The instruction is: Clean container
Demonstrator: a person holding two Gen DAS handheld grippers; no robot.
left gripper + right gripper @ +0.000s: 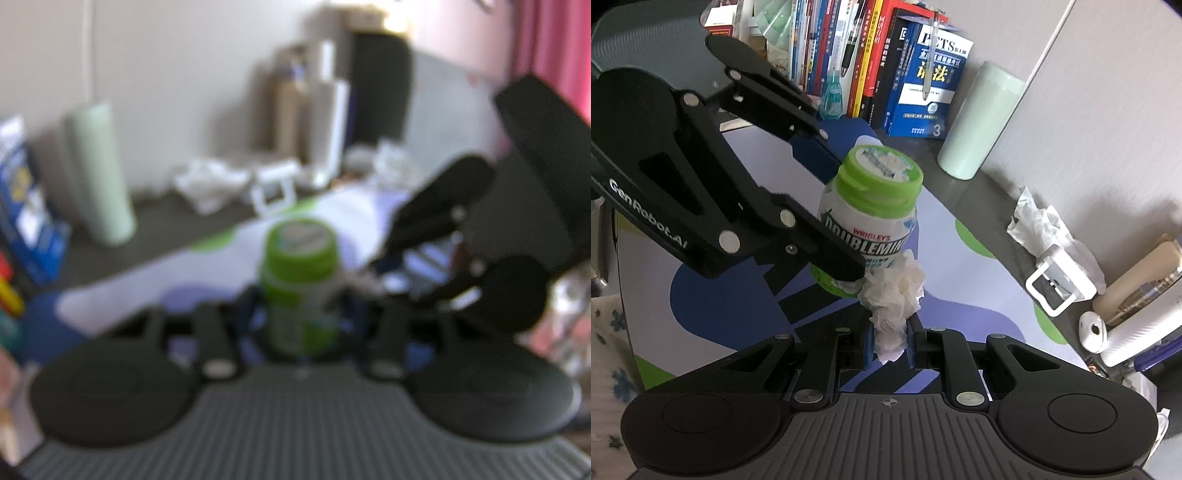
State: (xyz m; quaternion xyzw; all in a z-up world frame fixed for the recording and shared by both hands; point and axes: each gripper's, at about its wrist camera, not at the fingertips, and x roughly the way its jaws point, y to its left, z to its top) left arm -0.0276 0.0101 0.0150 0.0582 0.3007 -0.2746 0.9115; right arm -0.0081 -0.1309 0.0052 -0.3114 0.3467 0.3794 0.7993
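The gum bottle [870, 218], white with a green cap and Doublemint lettering, stands upright on the patterned mat [960, 295], toward that mat's middle. The left gripper [834, 206] is clamped on the bottle's body: one black finger crosses the front of the label, the other passes behind the bottle. In the left wrist view, which is badly blurred, the same bottle [301, 284] sits between the two fingers of the left gripper [301, 314], cap uppermost.

The right gripper [890, 339] has its jaws drawn narrow on a crumpled white tissue [894, 291]. The upper part of the tissue presses against the bottle's lower side, near its base, just beside the tip of the left gripper's front finger. In the left wrist view the right gripper [376, 266] appears as a dark shape just right of the bottle; its jaw state cannot be read there.

Beyond the bottle, the mat's far edge meets a dark desk surface [990, 206]. A pale green cup [979, 122] stands near the wall, well apart from the bottle. A row of books [886, 55] lines the back of the desk behind the bottle. To the bottle's right, along the wall, lie a second crumpled tissue [1038, 221], a white clip [1060, 284] and rolled paper [1137, 332]. Bare mat lies between these and the bottle.
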